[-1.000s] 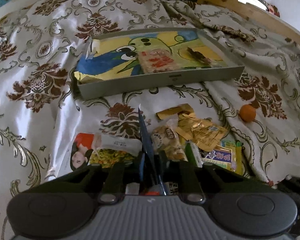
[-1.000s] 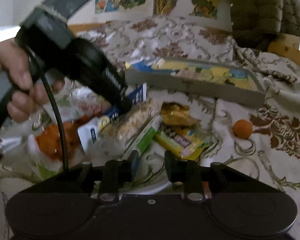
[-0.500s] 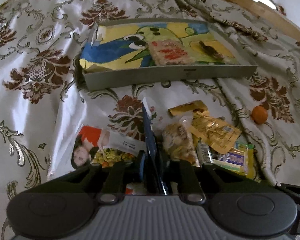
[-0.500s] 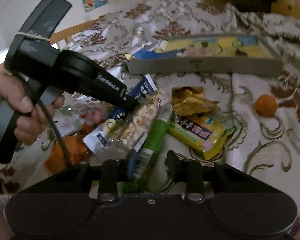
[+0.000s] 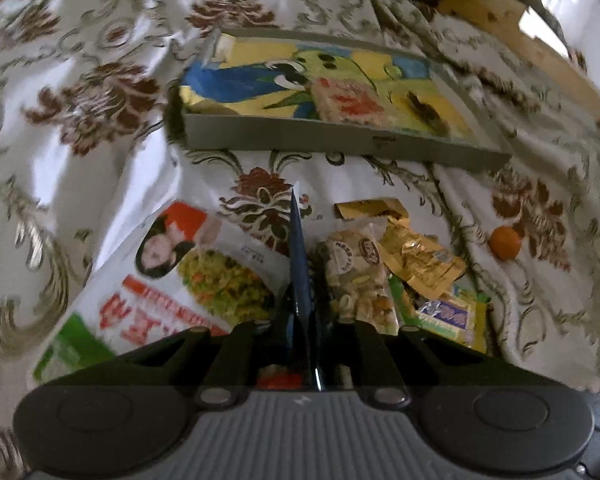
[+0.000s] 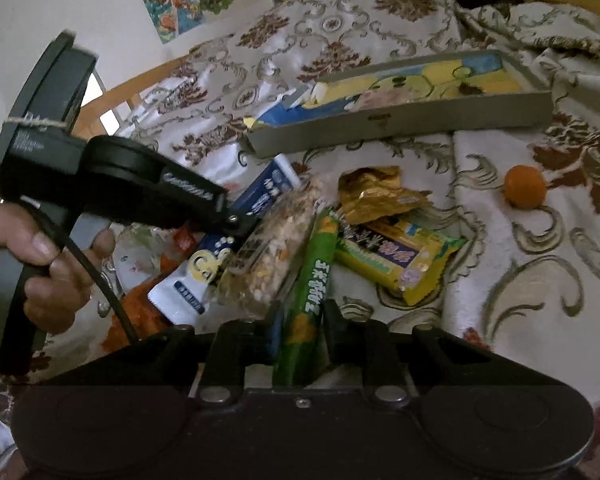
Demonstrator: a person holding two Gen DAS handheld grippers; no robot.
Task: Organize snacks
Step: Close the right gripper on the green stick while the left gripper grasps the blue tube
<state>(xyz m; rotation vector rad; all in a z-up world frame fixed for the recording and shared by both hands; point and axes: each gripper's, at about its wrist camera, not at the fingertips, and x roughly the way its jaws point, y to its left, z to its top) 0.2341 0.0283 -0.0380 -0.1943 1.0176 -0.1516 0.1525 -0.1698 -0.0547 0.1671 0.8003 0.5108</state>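
My left gripper (image 5: 300,312) is shut on a blue-and-white snack packet (image 5: 298,264), seen edge-on in its own view; the packet also shows in the right wrist view (image 6: 236,236), pinched by the left gripper (image 6: 240,220). My right gripper (image 6: 300,320) has its fingers around a green snack stick (image 6: 312,284) and looks shut on it. A grey tray (image 5: 340,144) with a cartoon lining lies beyond the pile and holds a cracker pack (image 5: 350,102) and a dark item (image 5: 424,110).
On the patterned bedspread lie a clear nut-bar pack (image 6: 276,248), gold wrappers (image 6: 376,196), a yellow snack bar (image 6: 400,256), a large rice-dish packet (image 5: 172,276) and a small orange fruit (image 6: 524,186). A wooden bed frame (image 5: 520,24) runs along the far right.
My right gripper has moved forward onto the green stick, which now sits between its fingers. My left gripper has lowered and advanced slightly, still holding the blue packet.
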